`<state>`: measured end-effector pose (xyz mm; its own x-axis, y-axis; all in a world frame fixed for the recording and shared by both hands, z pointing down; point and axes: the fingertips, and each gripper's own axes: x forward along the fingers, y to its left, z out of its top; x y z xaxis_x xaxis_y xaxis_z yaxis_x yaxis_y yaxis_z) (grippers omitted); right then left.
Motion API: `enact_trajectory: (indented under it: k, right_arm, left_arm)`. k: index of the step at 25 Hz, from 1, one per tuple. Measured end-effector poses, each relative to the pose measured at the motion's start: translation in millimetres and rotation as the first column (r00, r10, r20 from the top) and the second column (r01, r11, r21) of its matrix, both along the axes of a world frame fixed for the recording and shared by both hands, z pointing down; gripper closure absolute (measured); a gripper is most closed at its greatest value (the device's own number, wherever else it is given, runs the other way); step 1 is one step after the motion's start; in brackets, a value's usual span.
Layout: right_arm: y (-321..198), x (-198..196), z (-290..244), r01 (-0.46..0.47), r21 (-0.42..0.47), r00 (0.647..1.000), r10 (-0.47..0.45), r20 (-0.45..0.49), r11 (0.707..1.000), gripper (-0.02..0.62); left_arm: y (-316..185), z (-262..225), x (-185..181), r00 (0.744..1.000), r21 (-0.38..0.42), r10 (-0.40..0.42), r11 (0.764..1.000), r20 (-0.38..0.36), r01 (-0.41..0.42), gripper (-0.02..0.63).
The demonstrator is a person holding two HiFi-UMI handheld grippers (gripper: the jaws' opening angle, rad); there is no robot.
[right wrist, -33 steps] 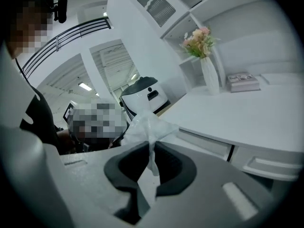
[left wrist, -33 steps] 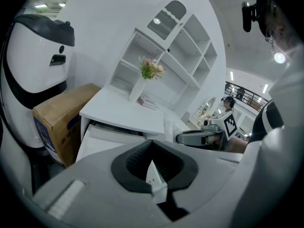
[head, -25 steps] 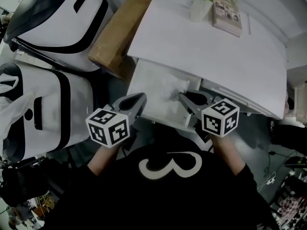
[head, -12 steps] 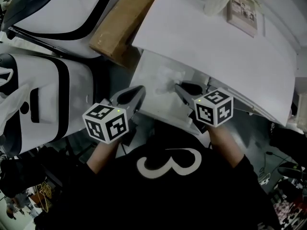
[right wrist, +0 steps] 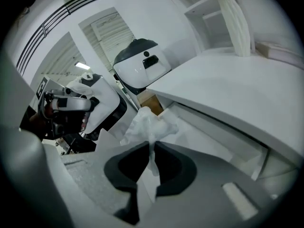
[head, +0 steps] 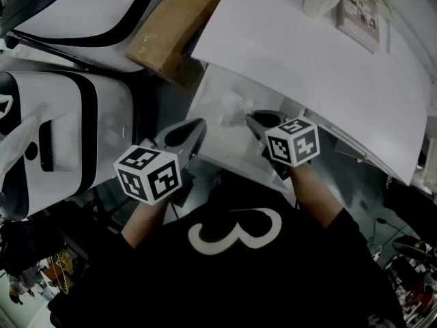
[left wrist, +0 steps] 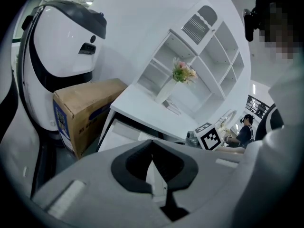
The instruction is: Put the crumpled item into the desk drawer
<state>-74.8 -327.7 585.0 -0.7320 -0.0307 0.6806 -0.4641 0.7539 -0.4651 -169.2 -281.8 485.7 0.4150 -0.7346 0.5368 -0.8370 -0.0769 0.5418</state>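
White crumpled paper [right wrist: 148, 126] is clamped in the right gripper [right wrist: 152, 146] over the open drawer [head: 220, 139]; left gripper [left wrist: 152, 145] closed, holding nothing.

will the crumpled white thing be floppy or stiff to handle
Probably floppy: the crumpled item bunches in loose folds beyond the right gripper, whose jaws pinch just a thin tail. Likely very light, since that small pinch carries it. It should slump, not roll, in the drawer.

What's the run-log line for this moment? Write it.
right tool: shut on crumpled item | item: over open drawer | left tool: shut, empty | release: pending
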Motion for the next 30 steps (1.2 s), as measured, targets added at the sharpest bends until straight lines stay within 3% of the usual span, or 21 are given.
enact_trajectory:
  k: [17, 30]
  right_arm:
    - [-6, 1, 116, -0.049, -0.085, 0.979, 0.031, -0.199, 0.995, 0.554]
    - [-8, 7, 155, -0.053, -0.104, 0.956, 0.020, -0.292, 0.993, 0.549]
  left_arm:
    - [-1, 28, -8, 1.000, -0.059, -0.018, 0.998, -0.004, 0.017, 0.596]
    - [5, 40, -20, 0.999, -0.083, -0.051, 0.995, 0.004, 0.051, 0.595]
